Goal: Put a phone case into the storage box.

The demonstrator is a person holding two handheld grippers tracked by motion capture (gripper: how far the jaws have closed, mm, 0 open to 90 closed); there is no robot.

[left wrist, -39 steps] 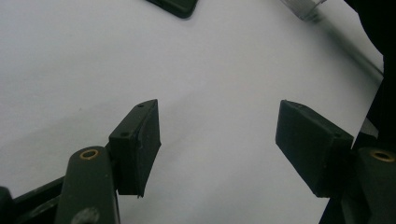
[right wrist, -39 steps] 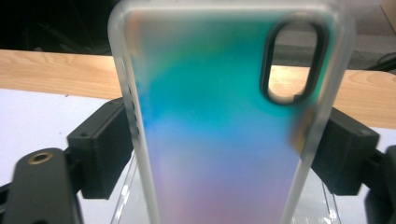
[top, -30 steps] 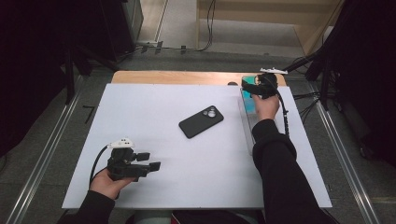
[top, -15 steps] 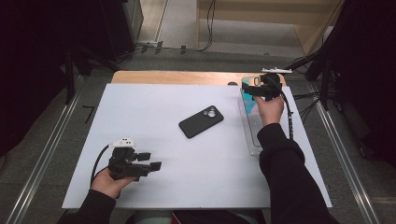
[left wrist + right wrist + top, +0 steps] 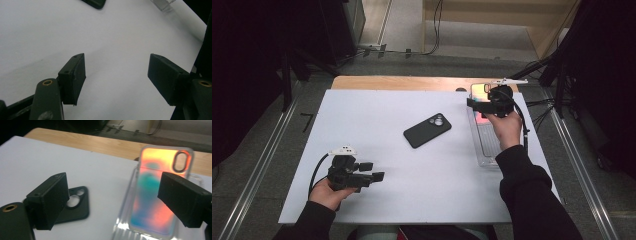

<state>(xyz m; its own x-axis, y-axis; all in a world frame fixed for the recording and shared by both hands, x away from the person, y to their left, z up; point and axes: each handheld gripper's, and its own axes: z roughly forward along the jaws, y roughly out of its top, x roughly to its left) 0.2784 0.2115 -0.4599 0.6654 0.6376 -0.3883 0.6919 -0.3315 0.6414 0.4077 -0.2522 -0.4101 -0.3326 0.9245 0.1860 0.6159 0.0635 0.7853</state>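
Table: a white sheet covers most of a wooden tabletop, whose bare wood shows along the far edge.
My left gripper: I hold it low over the near left part of the sheet, its cable looping back toward my wrist.
Left jaws: they stand wide apart with only white sheet between them, gripping nothing; the left gripper view shows both pads clear of the surface.
My right gripper: I hold it up at the far right of the table, just above the far end of the clear tray.
Right jaws: spread wide and empty; in the right gripper view one pad sits toward the black phone case and the other in front of the iridescent one.
Black phone case: it lies flat near the middle of the sheet, camera cut-outs up, well apart from both grippers.
Iridescent phone case: orange, pink and teal with a clear rim and an oval camera opening, it lies in the clear tray at the right side of the sheet.
Floor: grey, with cables trailing beyond the table.
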